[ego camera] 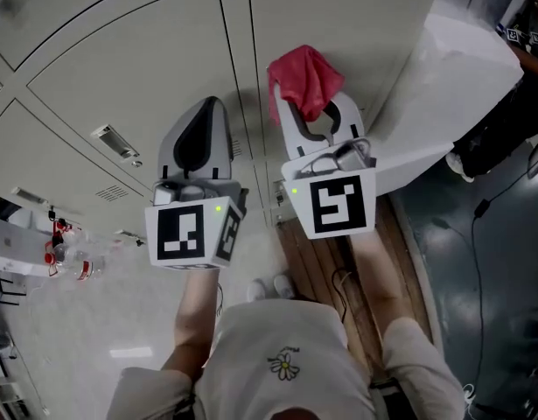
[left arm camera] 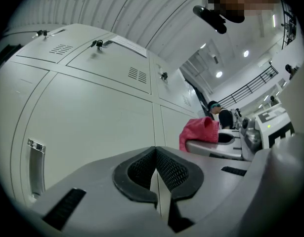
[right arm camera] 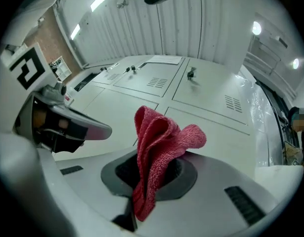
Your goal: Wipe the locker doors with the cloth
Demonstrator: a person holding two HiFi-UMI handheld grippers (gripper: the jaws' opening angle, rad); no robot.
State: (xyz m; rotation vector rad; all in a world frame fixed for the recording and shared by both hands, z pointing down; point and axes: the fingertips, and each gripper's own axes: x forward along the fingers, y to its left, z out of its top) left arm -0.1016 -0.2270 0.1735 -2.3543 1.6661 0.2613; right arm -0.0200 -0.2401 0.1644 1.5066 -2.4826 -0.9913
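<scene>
right gripper [right arm camera: 149, 177] clamped on the red-pink cloth [right arm camera: 159, 142], which is bunched between the pads and sticks up out of the jaws. cloth is up in front of the grey locker doors [ego camera: 137, 68], near a seam between two doors; can't tell if it touches. left gripper [left arm camera: 156, 174] jaws closed on nothing, just beside the right one, facing the same doors

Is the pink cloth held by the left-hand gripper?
No, the pink cloth is pinched in the right gripper; the left gripper is shut on nothing.
</scene>
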